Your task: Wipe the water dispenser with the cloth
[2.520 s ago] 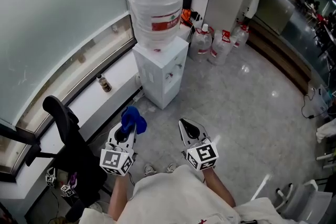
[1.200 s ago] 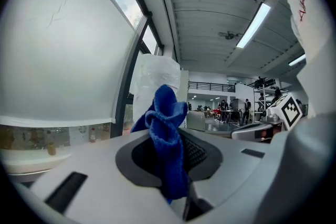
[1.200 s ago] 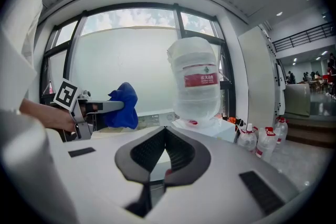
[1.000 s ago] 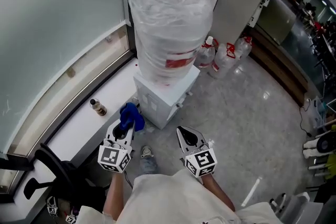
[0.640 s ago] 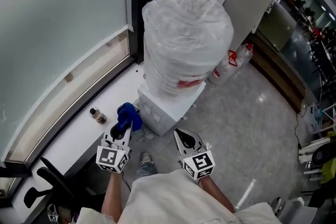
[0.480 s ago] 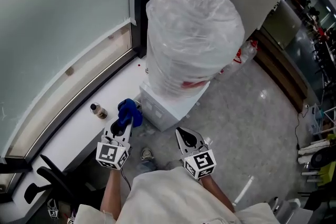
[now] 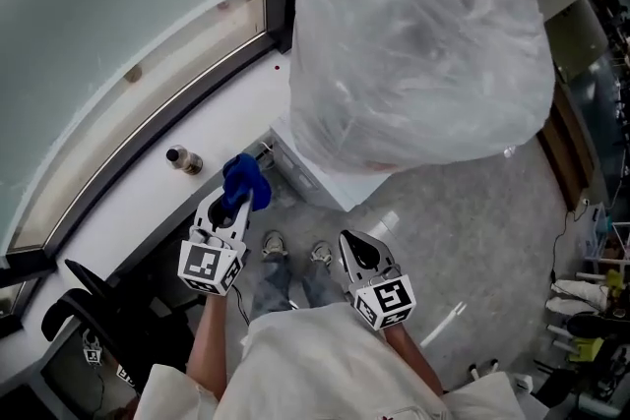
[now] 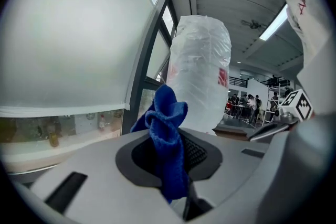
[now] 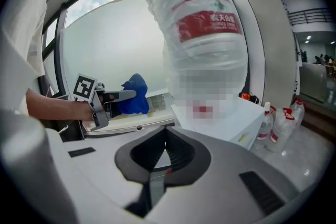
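The water dispenser is a white cabinet with a big plastic-wrapped bottle on top; the bottle fills the upper right of the head view and hides most of the cabinet. My left gripper is shut on a bunched blue cloth, held just left of the cabinet's near corner, apart from it. In the left gripper view the blue cloth sticks up between the jaws with the bottle behind. My right gripper is shut and empty, low in front of the dispenser.
A white window ledge runs along the left with a small dark bottle on it. A black office chair stands at lower left. Several water bottles sit on the floor to the dispenser's right. The person's shoes are on the grey floor.
The person has walked up to the dispenser, so the wrapped bottle looms much larger under the head camera. Both grippers keep their pose; the left still holds the cloth.
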The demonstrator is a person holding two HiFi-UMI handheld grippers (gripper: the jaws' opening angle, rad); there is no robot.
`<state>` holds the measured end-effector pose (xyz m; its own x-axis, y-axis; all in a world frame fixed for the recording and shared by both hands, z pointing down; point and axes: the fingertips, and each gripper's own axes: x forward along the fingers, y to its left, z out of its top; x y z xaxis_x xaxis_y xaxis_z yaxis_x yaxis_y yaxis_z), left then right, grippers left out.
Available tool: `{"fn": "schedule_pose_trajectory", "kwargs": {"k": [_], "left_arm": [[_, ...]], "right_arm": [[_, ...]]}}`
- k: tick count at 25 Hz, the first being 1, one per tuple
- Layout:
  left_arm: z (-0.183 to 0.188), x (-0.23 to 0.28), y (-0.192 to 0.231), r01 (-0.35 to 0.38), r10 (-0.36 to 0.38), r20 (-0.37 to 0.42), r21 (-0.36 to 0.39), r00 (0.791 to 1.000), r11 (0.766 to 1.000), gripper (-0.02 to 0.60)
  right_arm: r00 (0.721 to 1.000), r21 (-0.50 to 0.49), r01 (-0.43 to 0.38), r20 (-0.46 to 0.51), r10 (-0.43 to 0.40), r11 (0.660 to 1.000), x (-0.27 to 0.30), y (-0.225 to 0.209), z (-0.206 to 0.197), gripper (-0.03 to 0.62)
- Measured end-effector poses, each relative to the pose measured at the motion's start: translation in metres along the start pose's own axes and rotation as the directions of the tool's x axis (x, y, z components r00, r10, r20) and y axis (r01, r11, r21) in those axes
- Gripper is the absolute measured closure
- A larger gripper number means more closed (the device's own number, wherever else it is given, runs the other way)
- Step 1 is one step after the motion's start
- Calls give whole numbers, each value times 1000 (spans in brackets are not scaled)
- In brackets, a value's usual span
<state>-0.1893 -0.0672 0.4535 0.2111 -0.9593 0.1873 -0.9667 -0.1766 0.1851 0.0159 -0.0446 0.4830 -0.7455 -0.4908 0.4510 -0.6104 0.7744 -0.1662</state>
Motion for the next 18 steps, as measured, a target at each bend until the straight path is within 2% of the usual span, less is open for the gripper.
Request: {"fn": "schedule_pose_trajectory", "kwargs": {"k": [9, 13, 18], "left_arm": [[-25, 33, 40, 16, -17, -57, -24, 998, 1000, 503], [-25, 50, 41, 57, -58, -69, -9, 996, 998, 503], [-27, 64, 46, 115, -114, -81, 12, 990, 993, 503]], "right_arm": [[999, 26, 49, -9, -49, 998, 43, -17, 4, 579], [997, 16, 81, 9, -81, 997, 59, -28, 14, 579], [985, 11, 166, 48, -166, 986, 72, -39, 21, 579]]}}
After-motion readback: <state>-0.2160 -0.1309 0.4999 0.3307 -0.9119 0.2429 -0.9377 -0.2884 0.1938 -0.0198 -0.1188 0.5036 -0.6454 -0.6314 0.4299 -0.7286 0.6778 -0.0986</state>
